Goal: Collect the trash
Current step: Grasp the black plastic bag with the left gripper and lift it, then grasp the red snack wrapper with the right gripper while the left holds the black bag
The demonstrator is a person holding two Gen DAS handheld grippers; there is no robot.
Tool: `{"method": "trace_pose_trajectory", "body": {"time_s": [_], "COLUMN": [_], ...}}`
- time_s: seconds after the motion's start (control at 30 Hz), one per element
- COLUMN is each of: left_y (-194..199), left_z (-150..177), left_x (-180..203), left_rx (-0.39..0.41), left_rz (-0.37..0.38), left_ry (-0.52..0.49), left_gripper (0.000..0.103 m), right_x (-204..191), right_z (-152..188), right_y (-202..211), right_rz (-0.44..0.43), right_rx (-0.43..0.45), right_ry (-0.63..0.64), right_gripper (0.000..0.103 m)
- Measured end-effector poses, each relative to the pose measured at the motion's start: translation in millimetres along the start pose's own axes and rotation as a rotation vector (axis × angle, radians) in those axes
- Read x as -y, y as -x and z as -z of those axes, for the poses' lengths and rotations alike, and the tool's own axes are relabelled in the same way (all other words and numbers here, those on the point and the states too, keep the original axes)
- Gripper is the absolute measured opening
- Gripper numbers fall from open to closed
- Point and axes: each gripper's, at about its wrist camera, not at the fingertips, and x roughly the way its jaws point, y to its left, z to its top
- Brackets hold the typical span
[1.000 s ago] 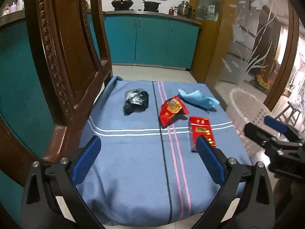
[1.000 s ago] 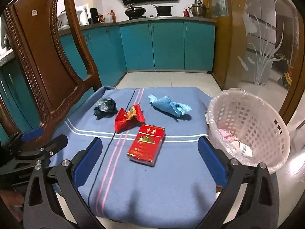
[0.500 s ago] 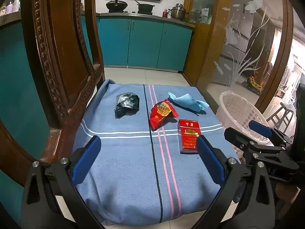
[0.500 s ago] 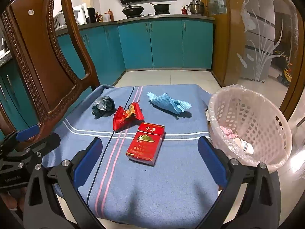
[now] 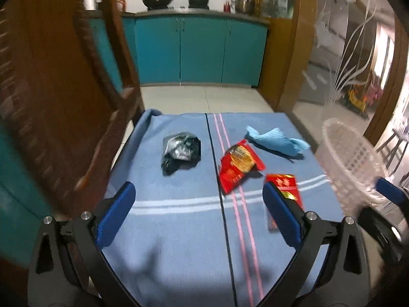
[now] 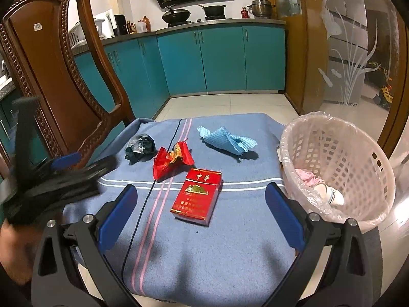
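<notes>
Trash lies on a blue cloth [image 6: 230,243]: a crumpled black bag [image 5: 181,151] [image 6: 140,147], a red snack wrapper [image 5: 239,165] [image 6: 172,160], a crumpled blue tissue [image 5: 277,142] [image 6: 226,140] and a red cigarette pack [image 6: 196,197] [image 5: 285,188]. A pink-white lined basket [image 6: 340,168] [image 5: 352,163] stands at the right and holds a paper cup and pink scraps. My left gripper [image 5: 198,213] is open, low over the cloth, short of the bag and wrapper. My right gripper [image 6: 200,211] is open with the pack lying between its fingers' line, untouched.
A carved wooden chair back [image 6: 51,76] [image 5: 51,102] rises at the left of the cloth. Teal kitchen cabinets [image 6: 219,58] and a tiled floor lie beyond. A frosted glass door [image 6: 358,51] stands right. The left gripper's body [image 6: 56,179] shows blurred in the right wrist view.
The left gripper has moved forward and down over the cloth, blurred with motion. The right gripper has barely shifted. All trash lies where it was.
</notes>
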Motion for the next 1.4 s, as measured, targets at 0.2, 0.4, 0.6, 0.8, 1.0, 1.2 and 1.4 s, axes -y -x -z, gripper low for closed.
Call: {"method": "trace_pose_trajectory", "body": {"time_s": [0.2, 0.4, 0.6, 0.8, 1.0, 1.2, 1.4], "left_y": [-86.0, -149.4, -63.4, 87.2, 123.3, 118.7, 113.1], "left_z": [-39.1, -41.6, -28.8, 0.4, 40.4, 34.6, 29.3], "left_x": [-3.3, -14.8, -9.6, -4.1, -5.7, -26.4, -34.9], "left_rx": [-0.082, -0.229, -0.051, 0.235, 0.283, 0.230, 0.218], "left_rz": [-0.076, -0.061, -0.012, 0.034, 0.031, 0.092, 0.085], "left_ry": [0.003, 0.062, 0.026, 0.036, 0.045, 0.097, 0.095], "left_gripper": [0.099, 0.055, 0.049, 0.051, 0.052, 0.053, 0.053], "right_x": [5.9, 2.3, 4.2, 2.9, -20.9, -37.1, -55.9], "right_z": [-0.5, -2.7, -1.4, -18.0, -54.1, -52.6, -59.2], "right_y": [-9.4, -17.3, -25.9, -56.3, -129.2, -219.4, -119.5], "right_rz": [-0.006, -0.025, -0.023, -0.062, -0.056, -0.039, -0.098], "right_rx": [-0.025, -0.042, -0.051, -0.081, -0.172, -0.450, -0.204], "right_ry": [-0.017, -0.015, -0.017, -0.057, -0.049, -0.029, 0.089], "right_gripper": [0.098, 0.098, 0.098, 0.097, 0.089, 0.026, 0.010]}}
